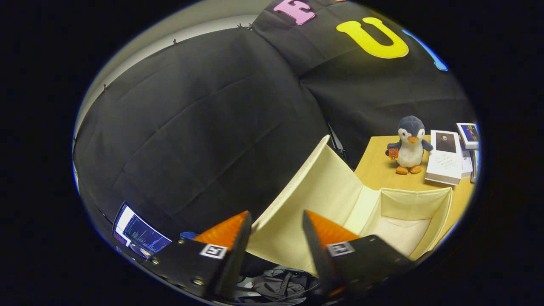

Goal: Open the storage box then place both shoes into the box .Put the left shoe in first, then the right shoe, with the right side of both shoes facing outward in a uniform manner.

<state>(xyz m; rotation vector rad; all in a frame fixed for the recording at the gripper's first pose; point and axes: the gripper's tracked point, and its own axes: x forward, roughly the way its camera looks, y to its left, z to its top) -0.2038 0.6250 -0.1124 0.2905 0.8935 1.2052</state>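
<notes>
The cream fabric storage box (pixel 442 208) stands on a wooden table (pixel 376 170), tilted in my view, and its pale inside shows bare. Its lid (pixel 314 187) is swung up and stands steeply over the box's near side. My gripper (pixel 276 216) is open, fingers wide apart, right at the lid's free end. The lid's ribbed edge runs down to the tip of the left finger (pixel 238 229), and the lid's inner face shows between the two fingers. Whether the left finger touches the lid I cannot tell.
A plush penguin (pixel 409 146) stands on the table behind the box, with books (pixel 445 158) beside it. A lit monitor (pixel 138 231) sits low beyond the left finger. Dark bags and straps (pixel 276 284) lie below the fingers.
</notes>
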